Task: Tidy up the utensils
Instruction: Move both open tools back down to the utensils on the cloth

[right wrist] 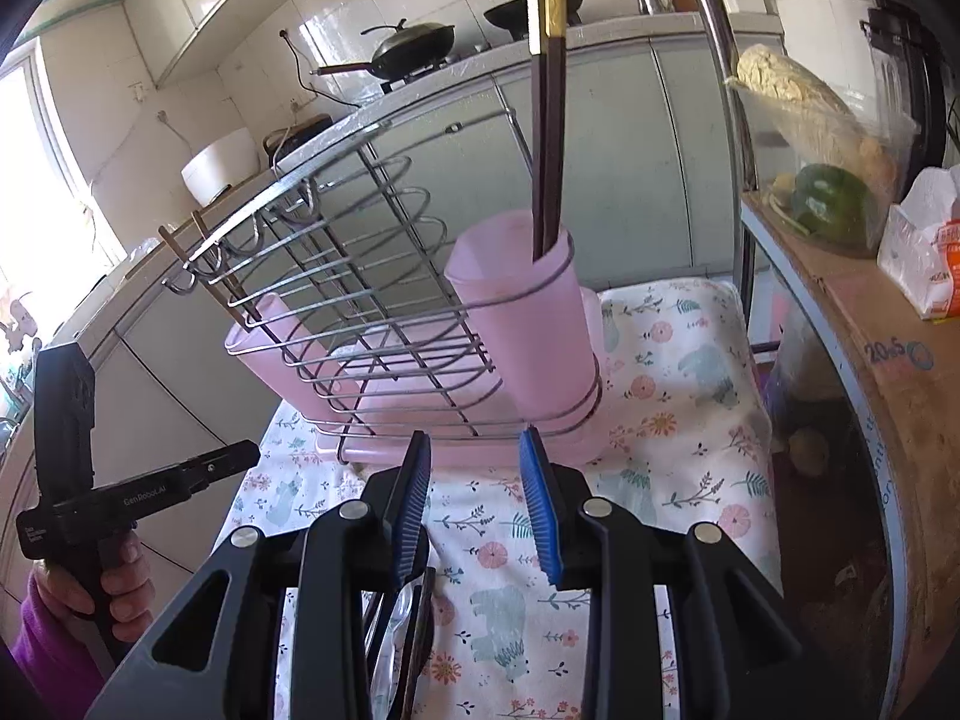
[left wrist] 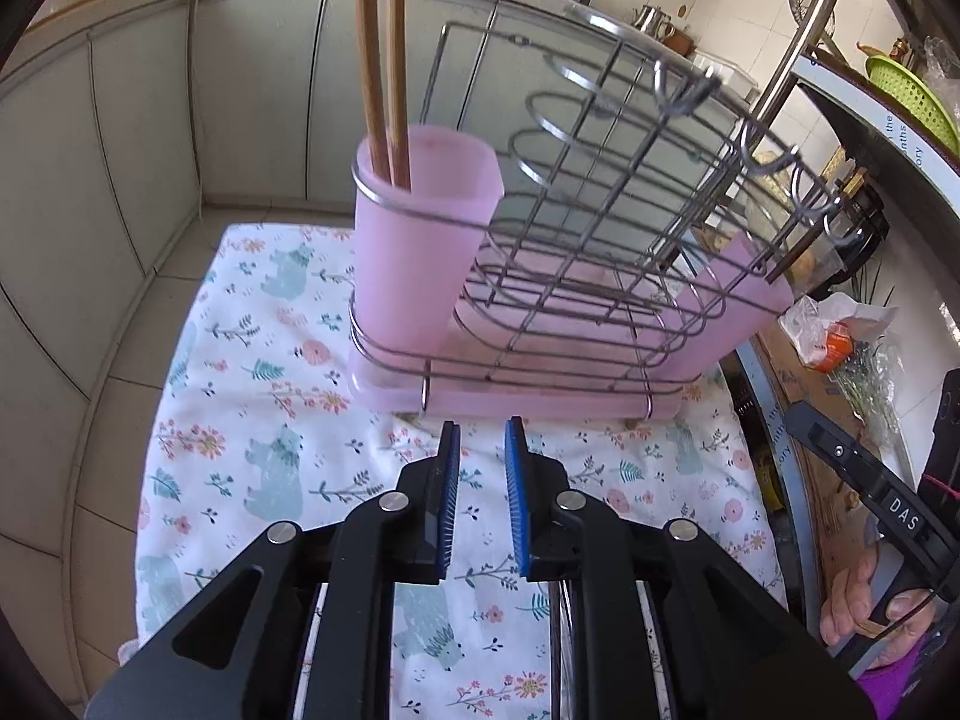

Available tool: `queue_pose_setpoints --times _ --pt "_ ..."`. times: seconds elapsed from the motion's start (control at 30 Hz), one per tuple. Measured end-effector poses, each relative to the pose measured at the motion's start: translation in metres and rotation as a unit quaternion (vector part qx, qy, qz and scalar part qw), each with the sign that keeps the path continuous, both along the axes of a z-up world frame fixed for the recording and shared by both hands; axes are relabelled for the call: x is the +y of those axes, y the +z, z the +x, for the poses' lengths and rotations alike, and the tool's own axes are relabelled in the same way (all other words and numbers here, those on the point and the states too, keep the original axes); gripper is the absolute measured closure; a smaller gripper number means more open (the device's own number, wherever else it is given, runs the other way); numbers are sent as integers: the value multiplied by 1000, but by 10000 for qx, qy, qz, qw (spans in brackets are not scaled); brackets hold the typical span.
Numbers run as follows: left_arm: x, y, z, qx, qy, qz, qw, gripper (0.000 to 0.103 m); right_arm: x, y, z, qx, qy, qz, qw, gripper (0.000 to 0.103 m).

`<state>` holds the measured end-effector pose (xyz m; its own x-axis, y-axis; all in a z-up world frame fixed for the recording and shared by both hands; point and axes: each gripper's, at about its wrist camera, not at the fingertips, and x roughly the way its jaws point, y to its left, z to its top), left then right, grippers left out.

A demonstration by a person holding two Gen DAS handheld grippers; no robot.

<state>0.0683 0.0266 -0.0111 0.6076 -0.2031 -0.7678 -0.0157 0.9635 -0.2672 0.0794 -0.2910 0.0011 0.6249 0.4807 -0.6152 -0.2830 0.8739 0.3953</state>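
A wire rack (left wrist: 606,222) on a pink tray stands on a floral cloth (left wrist: 270,408). Its near pink cup (left wrist: 420,240) in the left wrist view holds two light bamboo chopsticks (left wrist: 384,60). In the right wrist view the rack (right wrist: 360,276) shows from the other end, and its pink cup (right wrist: 528,324) holds dark chopsticks (right wrist: 549,114) with gold bands. My left gripper (left wrist: 482,438) is open and empty, just in front of the tray. My right gripper (right wrist: 474,450) is open and empty, just before the tray. Spoons and dark utensils (right wrist: 402,618) lie on the cloth under the right gripper.
Grey cabinet doors (left wrist: 120,138) stand behind the cloth. A metal pole (right wrist: 726,120) and a round wooden table edge (right wrist: 888,396) with food bags are to the right. The other gripper and hand (right wrist: 78,504) show at the left of the right wrist view.
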Motion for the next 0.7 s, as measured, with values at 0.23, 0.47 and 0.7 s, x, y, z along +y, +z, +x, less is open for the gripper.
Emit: queue_pose_setpoints --times 0.23,0.47,0.7 --pt "-9 -25 3 382 -233 -32 9990 88 -4 -19 12 523 8 252 9983 71" --pt "-36 -52 5 885 -794 -303 9924 88 2 -32 15 757 79 246 9968 71" --pt "-59 -77 23 1328 -935 -262 9864 88 5 -38 15 903 172 308 9953 71"
